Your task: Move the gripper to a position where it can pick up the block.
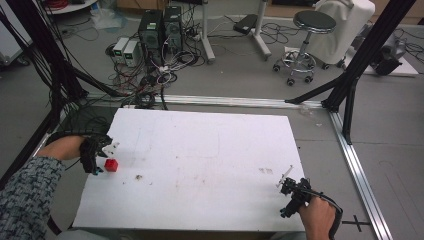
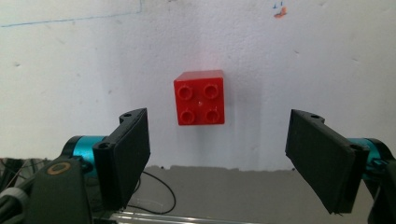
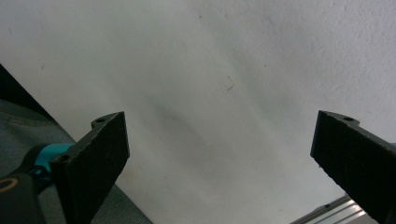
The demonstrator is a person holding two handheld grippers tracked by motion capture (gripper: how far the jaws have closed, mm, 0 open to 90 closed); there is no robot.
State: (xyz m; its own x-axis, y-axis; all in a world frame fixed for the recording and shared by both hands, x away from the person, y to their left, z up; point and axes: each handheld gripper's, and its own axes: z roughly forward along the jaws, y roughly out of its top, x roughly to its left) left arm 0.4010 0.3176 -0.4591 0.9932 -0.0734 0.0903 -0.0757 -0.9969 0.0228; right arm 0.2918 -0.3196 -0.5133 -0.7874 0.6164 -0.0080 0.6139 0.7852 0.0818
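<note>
While both grippers' jaws stand wide apart, nothing is held.
Small red studded plastic brick lies on the white tabletop, just ahead of the left gripper, centred between its jaws; right gripper faces bare tabletop.

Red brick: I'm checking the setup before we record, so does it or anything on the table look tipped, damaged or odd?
Nothing stands out. The red brick sits flat, studs up and intact, on the white table, with only faint marks and specks.
</note>
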